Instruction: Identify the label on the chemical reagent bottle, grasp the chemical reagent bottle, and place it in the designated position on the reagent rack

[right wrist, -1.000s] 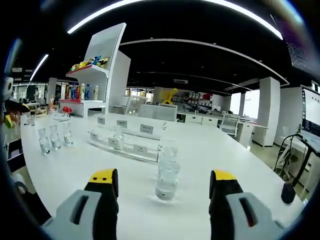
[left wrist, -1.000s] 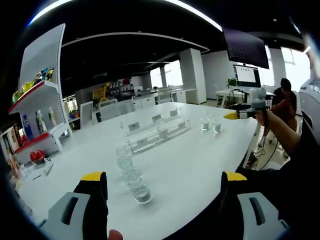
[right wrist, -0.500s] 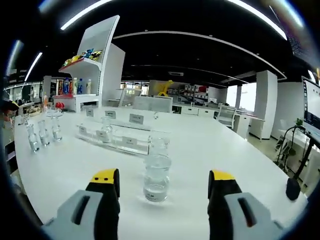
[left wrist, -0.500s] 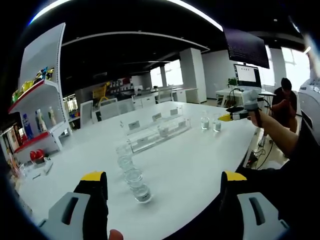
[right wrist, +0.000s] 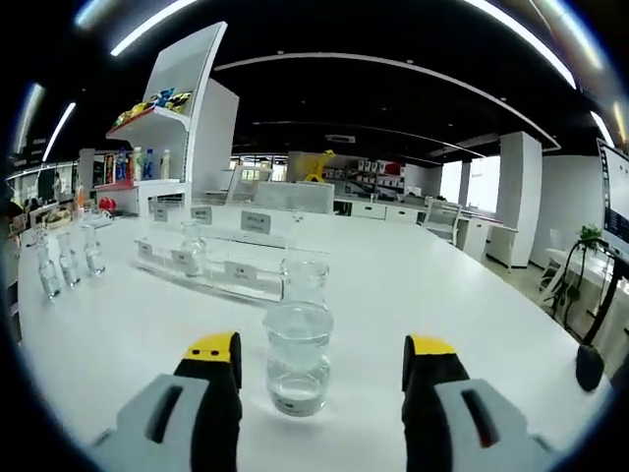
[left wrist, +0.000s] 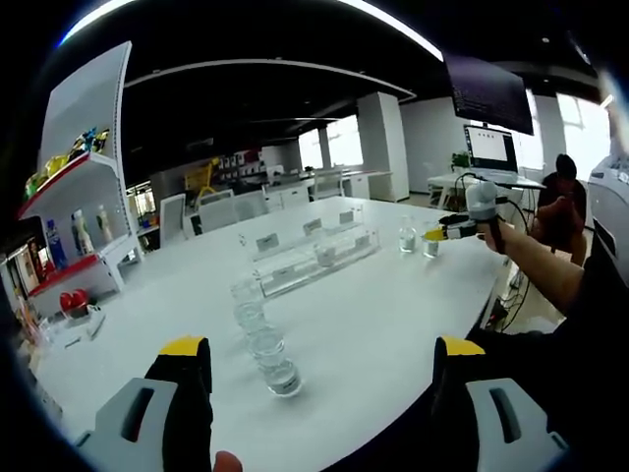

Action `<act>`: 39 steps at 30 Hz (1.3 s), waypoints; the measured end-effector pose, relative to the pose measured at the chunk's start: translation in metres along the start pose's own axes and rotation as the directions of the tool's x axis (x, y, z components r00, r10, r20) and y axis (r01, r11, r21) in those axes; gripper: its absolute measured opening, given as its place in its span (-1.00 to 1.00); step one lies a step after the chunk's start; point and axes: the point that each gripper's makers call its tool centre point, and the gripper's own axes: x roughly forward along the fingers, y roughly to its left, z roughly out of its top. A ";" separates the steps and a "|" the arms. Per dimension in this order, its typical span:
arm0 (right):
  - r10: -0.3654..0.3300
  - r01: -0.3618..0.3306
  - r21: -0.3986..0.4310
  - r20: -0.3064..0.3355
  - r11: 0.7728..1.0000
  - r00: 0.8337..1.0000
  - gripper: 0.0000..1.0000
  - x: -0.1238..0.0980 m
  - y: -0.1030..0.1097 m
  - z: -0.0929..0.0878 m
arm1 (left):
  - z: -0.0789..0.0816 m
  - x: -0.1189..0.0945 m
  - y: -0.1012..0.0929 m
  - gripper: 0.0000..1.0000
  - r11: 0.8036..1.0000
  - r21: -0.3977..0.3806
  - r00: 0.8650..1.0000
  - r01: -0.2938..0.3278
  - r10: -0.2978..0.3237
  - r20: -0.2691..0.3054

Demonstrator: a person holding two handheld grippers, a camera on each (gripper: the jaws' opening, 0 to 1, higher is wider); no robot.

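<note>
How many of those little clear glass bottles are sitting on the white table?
6, perhaps more hidden: two bottles near the right gripper, at and; three in a row at the far end; one in the clear rack.

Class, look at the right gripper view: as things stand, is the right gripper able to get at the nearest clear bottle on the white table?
Probably yes. The nearest clear bottle stands upright between the open jaws of the right gripper, with nothing between them. The second bottle and the rack sit behind it.
</note>
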 end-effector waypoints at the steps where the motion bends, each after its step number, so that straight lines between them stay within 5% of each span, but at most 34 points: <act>1: 0.001 -0.001 0.001 0.003 1.000 1.000 0.17 0.001 0.000 0.000 | -0.001 0.000 0.001 0.86 1.000 -0.001 1.000 -0.002 0.002 -0.003; 7: 0.005 -0.005 0.011 0.015 1.000 1.000 -0.19 0.005 0.004 0.000 | -0.001 0.001 0.000 0.86 1.000 -0.004 1.000 -0.004 0.004 -0.006; 39: 0.043 -0.043 -0.011 0.069 0.999 0.997 -0.55 0.005 0.011 0.002 | 0.002 -0.002 -0.003 0.85 1.000 0.002 1.000 0.006 -0.006 0.005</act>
